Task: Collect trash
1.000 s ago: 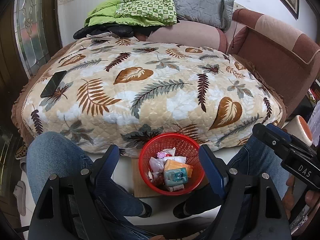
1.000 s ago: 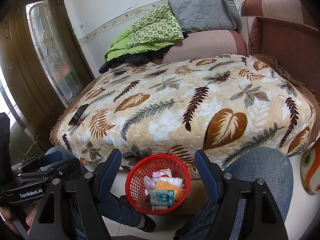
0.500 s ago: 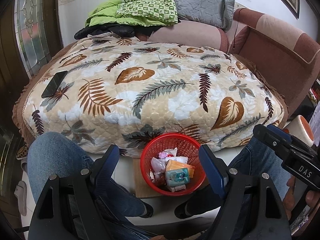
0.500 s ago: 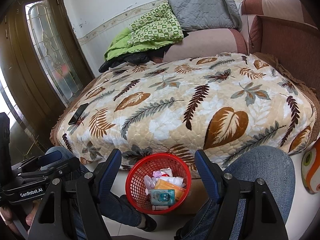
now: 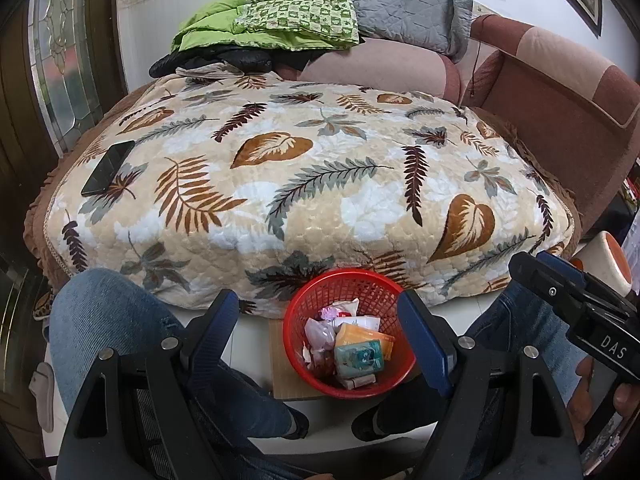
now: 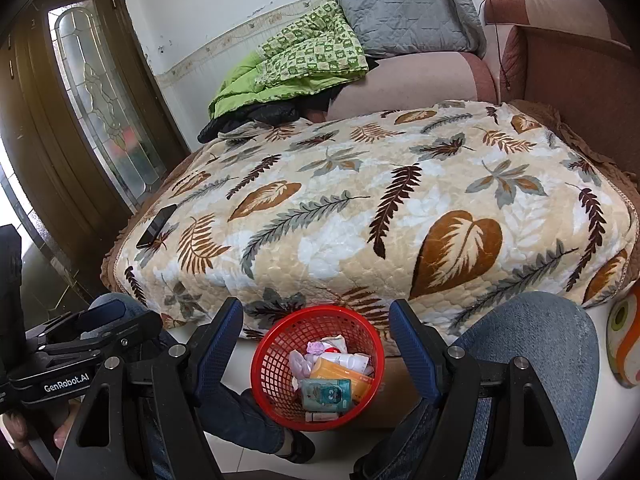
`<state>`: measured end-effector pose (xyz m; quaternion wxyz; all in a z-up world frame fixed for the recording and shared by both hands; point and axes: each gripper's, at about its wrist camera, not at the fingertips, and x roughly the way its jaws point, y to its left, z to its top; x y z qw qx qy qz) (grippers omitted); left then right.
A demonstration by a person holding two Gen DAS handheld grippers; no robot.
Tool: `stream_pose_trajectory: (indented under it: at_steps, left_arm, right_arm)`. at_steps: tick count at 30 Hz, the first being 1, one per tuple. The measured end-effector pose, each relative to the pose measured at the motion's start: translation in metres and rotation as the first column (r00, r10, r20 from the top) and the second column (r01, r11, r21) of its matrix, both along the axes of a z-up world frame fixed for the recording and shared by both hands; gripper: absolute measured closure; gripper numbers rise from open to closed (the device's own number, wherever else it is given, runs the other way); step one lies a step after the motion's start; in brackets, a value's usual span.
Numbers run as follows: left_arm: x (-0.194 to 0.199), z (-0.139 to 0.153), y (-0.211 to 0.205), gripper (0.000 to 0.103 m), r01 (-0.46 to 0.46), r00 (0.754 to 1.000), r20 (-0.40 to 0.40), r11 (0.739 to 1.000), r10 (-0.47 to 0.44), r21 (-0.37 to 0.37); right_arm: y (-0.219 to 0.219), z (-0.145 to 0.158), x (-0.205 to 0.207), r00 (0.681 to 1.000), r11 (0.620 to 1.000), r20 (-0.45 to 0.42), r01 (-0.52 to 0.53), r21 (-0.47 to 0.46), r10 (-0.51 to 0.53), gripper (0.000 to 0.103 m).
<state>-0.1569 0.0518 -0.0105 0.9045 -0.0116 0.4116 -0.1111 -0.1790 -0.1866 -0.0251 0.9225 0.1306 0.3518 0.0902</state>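
Observation:
A red mesh basket (image 5: 348, 286) stands on the floor between my knees, at the near edge of the leaf-print blanket. It holds several pieces of trash: an orange packet, a teal wrapper (image 5: 359, 357), a pink bag and small tubes. It also shows in the right wrist view (image 6: 276, 356). My left gripper (image 5: 318, 334) is open and empty, held above the basket. My right gripper (image 6: 316, 340) is open and empty too, also above it. Each gripper shows at the edge of the other's view.
A leaf-print blanket (image 5: 304, 184) covers a low table. A black phone (image 5: 107, 167) lies on its left edge, also in the right wrist view (image 6: 157, 226). Sofa with cushions and green bedding (image 5: 288, 20) behind. Glass door at left. An orange-and-white object (image 6: 622, 344) stands at right.
Both views have shifted very slightly; the basket sits a little lower and to the right in the left wrist view. Both grippers stay open and empty.

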Motion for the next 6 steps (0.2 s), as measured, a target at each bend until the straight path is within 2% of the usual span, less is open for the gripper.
stream_pose_trajectory:
  at_steps: [4,6]
  left_arm:
    - [0.008,-0.007,0.016,0.022,0.005,1.0,0.001,1.0,-0.005,0.012]
    - [0.015,-0.012,0.029,0.022,0.011,1.0,-0.023,1.0,-0.011,0.001]
  right_arm:
    - [-0.002,-0.006,0.011,1.0,1.0,-0.02,-0.007,0.003,0.007,0.024]
    - [-0.006,-0.01,0.021,0.999,1.0,-0.04,-0.016,0.018,0.017,0.024]
